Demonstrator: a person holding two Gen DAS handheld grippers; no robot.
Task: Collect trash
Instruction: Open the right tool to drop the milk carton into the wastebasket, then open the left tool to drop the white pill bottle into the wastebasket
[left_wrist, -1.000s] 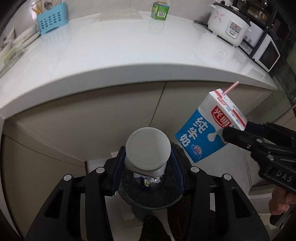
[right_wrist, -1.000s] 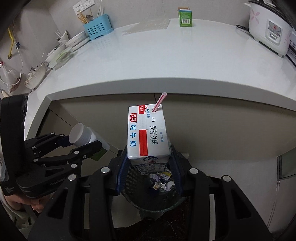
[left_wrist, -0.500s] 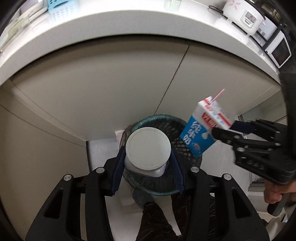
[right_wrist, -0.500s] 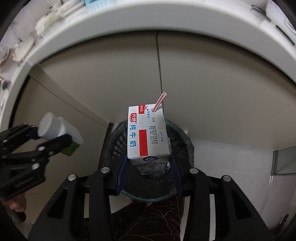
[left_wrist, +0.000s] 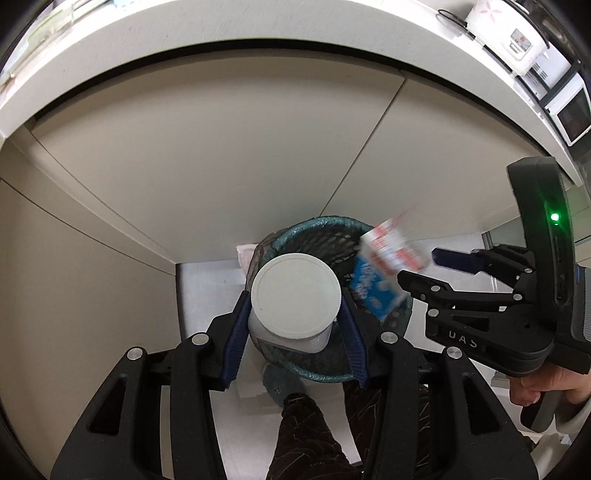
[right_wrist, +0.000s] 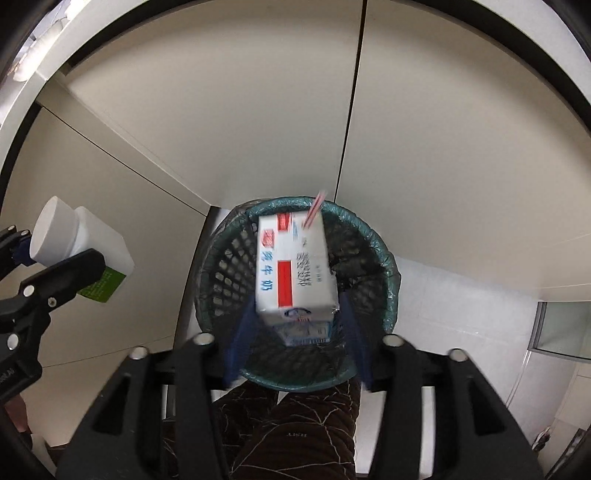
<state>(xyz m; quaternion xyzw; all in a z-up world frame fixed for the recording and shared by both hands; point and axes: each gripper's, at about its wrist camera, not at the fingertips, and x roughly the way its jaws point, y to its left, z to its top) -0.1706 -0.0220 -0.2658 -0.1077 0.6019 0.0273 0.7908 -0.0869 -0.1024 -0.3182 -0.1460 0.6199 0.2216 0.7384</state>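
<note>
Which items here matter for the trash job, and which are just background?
Job:
- milk carton, released, between the right gripper pads
- white-capped bottle in the left gripper
- trash basket

Background:
- rice cooker
- microwave
- cabinet doors

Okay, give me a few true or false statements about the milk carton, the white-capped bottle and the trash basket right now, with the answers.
1. The left gripper grips a white-capped bottle. True.
2. The milk carton is clamped tight in the right gripper. False: its jaws have just been opening, and the blurred carton sits loose between them.
3. The carton is over the trash basket. True.
4. The carton has no straw. False: a pink straw sticks out.
</note>
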